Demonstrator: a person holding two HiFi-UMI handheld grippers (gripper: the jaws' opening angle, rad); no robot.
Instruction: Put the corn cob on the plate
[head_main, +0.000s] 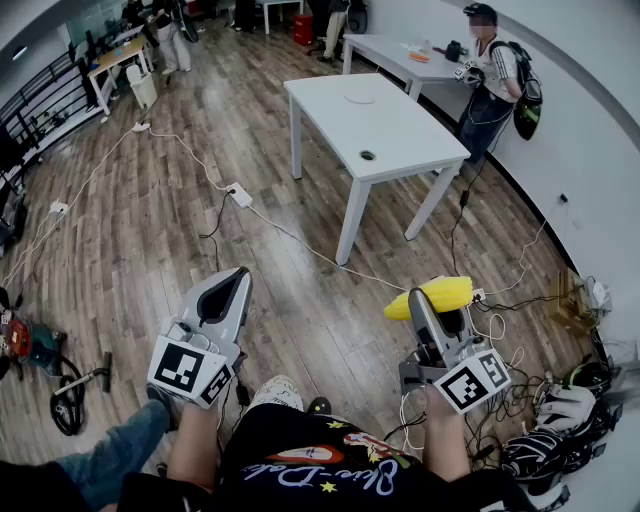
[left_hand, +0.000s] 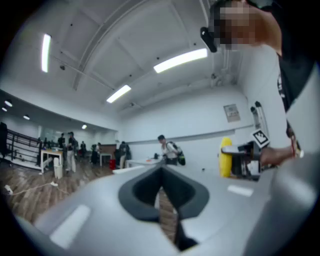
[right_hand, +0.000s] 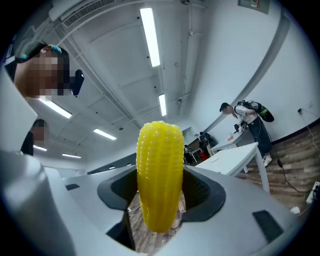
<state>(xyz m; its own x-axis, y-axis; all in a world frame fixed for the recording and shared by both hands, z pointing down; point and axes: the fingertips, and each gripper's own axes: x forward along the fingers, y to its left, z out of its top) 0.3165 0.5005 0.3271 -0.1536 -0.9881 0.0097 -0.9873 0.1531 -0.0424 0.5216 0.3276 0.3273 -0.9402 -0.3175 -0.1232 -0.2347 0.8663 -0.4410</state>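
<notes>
While the left gripper (left_hand: 161, 172) has jaws pressed together, the right gripper (head_main: 428, 312) pinches the corn cob (right_hand: 160, 175).

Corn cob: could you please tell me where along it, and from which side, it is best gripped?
Across its middle, from the side, jaws on the rounded flanks. The corn cob is a long, tapering cylinder, so a mid-length hold should balance it and leave both ends free. The right gripper holds it roughly that way, crosswise to its jaws.
</notes>
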